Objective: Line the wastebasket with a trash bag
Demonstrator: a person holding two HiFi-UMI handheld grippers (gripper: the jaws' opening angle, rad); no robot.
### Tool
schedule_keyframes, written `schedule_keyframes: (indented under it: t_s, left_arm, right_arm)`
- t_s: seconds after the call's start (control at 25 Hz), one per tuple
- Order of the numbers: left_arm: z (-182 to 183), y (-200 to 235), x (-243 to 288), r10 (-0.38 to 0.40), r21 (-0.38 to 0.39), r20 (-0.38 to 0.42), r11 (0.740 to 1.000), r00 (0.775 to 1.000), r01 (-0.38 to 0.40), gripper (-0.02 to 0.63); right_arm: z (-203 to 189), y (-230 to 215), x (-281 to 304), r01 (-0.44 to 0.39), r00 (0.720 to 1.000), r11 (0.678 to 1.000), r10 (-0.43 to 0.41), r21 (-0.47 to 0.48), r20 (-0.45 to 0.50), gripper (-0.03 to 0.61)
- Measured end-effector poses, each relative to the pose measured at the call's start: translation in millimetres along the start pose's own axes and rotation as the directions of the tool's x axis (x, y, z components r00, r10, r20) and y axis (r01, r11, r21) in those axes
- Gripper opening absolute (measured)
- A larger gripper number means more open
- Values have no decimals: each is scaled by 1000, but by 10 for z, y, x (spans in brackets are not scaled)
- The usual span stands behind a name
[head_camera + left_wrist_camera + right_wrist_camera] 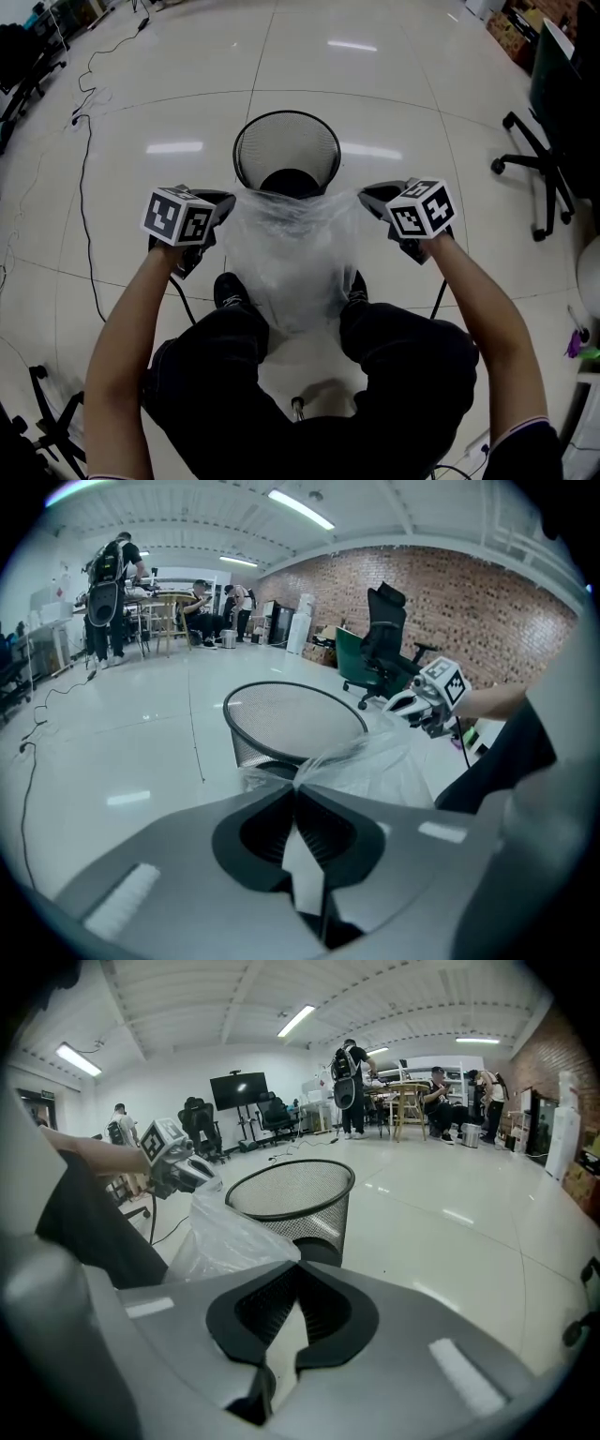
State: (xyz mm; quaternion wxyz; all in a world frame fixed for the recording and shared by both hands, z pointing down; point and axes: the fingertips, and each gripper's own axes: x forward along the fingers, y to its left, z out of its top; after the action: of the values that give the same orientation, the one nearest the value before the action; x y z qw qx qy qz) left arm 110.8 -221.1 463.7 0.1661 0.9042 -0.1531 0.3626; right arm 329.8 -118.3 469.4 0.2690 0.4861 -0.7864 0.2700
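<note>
Clear trash bag [291, 253] hanging stretched between two closed claws, on the near side of the wastebasket [286, 141].

The person is holding the left claw [223, 202] at nine o'clock of the bag's top edge and the right claw [370, 199] at three o'clock. Each claw's jaws are pressing fully together on a pinch of the thin film (you can see it gathering right at the tips). The bag is drooping towards six o'clock in front of the person's dark trousers [403, 356] and shoes [228, 289]. The black mesh wastebasket is standing upright on the glossy tiled floor [169, 94] at twelve o'clock from the bag, and the bag is hanging outside it, between the basket and the person's knees. A black office chair [548, 141] is sitting well apart at about two o'clock.
</note>
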Motion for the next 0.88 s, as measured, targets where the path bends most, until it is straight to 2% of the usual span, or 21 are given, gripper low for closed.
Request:
schedule_keyframes:
  t_s: [0.6, 0.88]
  left_arm:
    - [627, 656, 72, 72, -26, 72, 997, 995, -71, 12]
    - [846, 927, 278, 82, -36, 77, 996, 994, -80, 12]
  right_arm:
    - [645, -681, 262, 28, 1000, 1000, -28, -10, 11, 2]
    - [886, -988, 472, 44, 999, 999, -45, 7, 25, 2]
